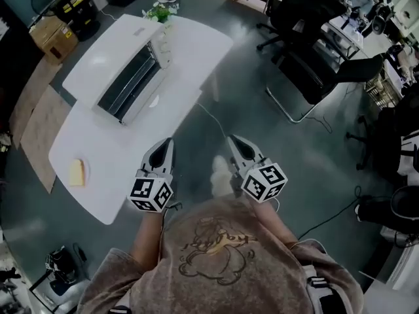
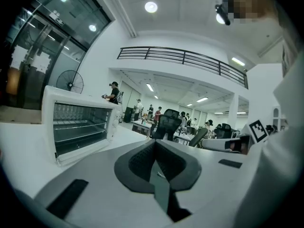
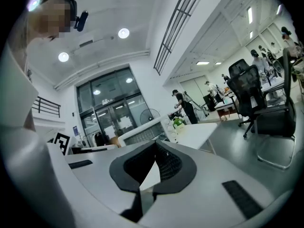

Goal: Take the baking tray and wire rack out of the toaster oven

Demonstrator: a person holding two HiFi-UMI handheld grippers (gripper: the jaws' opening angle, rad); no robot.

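Observation:
A white toaster oven [image 1: 134, 77] stands on the white table [image 1: 105, 195]. In the left gripper view the oven [image 2: 78, 125] shows its open front, with a wire rack [image 2: 78, 124] across the inside; I cannot make out the baking tray. My left gripper [image 1: 168, 141] hangs at the table's near edge, short of the oven, jaws shut and empty [image 2: 154, 142]. My right gripper [image 1: 230, 138] is over the floor to the right of the table, also shut and empty [image 3: 155, 144]. The right gripper view shows the oven [image 3: 142, 132] from its side.
A yellow slice [image 1: 77, 172] lies on the table's near left part. A small plant [image 1: 157, 12] stands at the far end. Black office chairs [image 1: 314, 64] and a floor cable [image 1: 327, 218] are to the right, cardboard boxes [image 1: 49, 34] at the far left. People stand in the background.

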